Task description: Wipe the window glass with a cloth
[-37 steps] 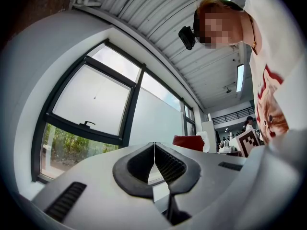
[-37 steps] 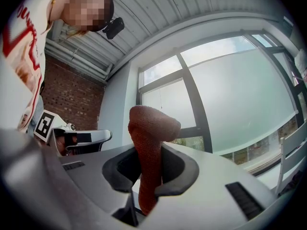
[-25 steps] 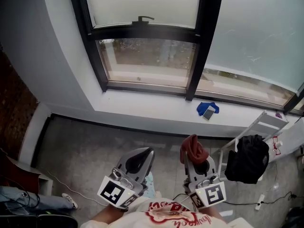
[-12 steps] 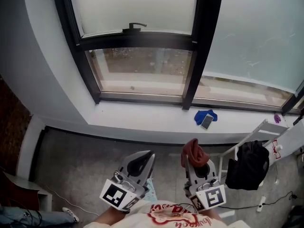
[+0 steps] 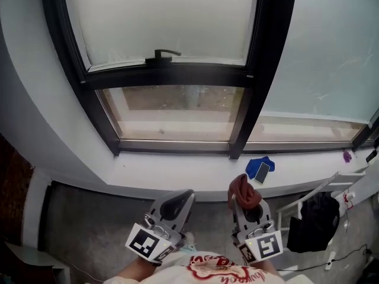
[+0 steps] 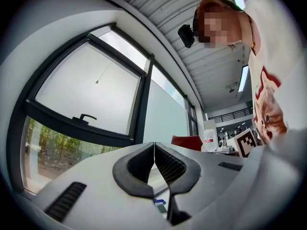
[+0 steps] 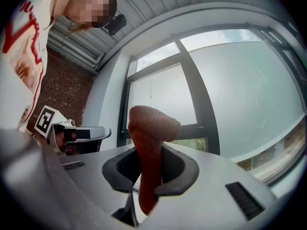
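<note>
Two grippers low, well short of the window glass [image 5: 172, 28]: right gripper [image 5: 244, 203] clenched on the red cloth [image 5: 243, 188], left gripper [image 5: 179, 197] with jaws closed, empty. Risk ahead: that bunched cloth looks narrowly pinched, and pressing the glass could drag it free.

Phone [image 5: 261, 172] on blue rag [image 5: 251, 165] on white sill [image 5: 166, 168], black bag [image 5: 309, 220] at lower right

Window [image 5: 177, 52] top cut off, cloth [image 5: 243, 189] lower end hidden between jaws
</note>
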Action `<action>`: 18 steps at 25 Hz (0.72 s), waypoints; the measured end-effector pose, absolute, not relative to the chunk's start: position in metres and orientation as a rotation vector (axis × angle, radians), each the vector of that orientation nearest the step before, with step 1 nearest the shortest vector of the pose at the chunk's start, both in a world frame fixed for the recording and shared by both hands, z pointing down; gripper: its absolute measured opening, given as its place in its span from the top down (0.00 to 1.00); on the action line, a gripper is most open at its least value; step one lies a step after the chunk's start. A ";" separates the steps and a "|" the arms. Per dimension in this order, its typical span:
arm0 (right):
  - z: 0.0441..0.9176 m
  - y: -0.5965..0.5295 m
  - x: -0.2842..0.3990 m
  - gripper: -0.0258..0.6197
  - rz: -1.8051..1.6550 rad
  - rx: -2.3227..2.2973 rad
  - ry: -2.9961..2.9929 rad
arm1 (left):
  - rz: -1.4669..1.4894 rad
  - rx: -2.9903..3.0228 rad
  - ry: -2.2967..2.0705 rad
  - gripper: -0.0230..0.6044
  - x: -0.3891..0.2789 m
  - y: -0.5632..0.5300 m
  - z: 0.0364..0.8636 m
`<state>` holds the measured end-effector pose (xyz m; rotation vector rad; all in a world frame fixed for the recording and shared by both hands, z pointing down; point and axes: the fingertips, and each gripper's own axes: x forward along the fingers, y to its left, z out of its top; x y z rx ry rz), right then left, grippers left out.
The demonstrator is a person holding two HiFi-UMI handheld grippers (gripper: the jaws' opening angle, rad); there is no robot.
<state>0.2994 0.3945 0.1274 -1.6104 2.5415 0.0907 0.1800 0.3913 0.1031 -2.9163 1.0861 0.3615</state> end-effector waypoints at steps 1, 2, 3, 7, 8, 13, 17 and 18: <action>0.127 0.381 0.296 0.85 0.089 -1.611 2.539 | 0.358 -2.917 1.081 0.93 0.177 0.378 0.102; 0.127 0.369 0.292 0.85 0.088 -1.612 2.539 | 0.355 -2.919 1.076 0.93 0.173 0.366 0.102; 0.126 0.359 0.288 0.85 0.091 -1.614 2.540 | 0.354 -2.922 1.070 0.93 0.171 0.355 0.102; 0.123 0.328 0.277 0.85 0.176 -1.651 2.547 | 0.343 -2.932 1.037 0.93 0.165 0.319 0.107; 0.121 0.321 0.276 0.85 0.216 -1.671 2.557 | 0.344 -2.938 1.034 0.93 0.166 0.310 0.109; 0.121 0.286 0.289 0.85 0.354 -1.749 2.589 | 0.349 -2.968 1.038 0.93 0.176 0.277 0.116; 0.133 0.251 0.305 0.85 0.328 -1.768 2.601 | 0.332 -2.986 1.064 0.93 0.183 0.246 0.125; 0.135 0.240 0.308 0.85 0.344 -1.770 2.611 | 0.330 -2.983 1.075 0.93 0.185 0.238 0.126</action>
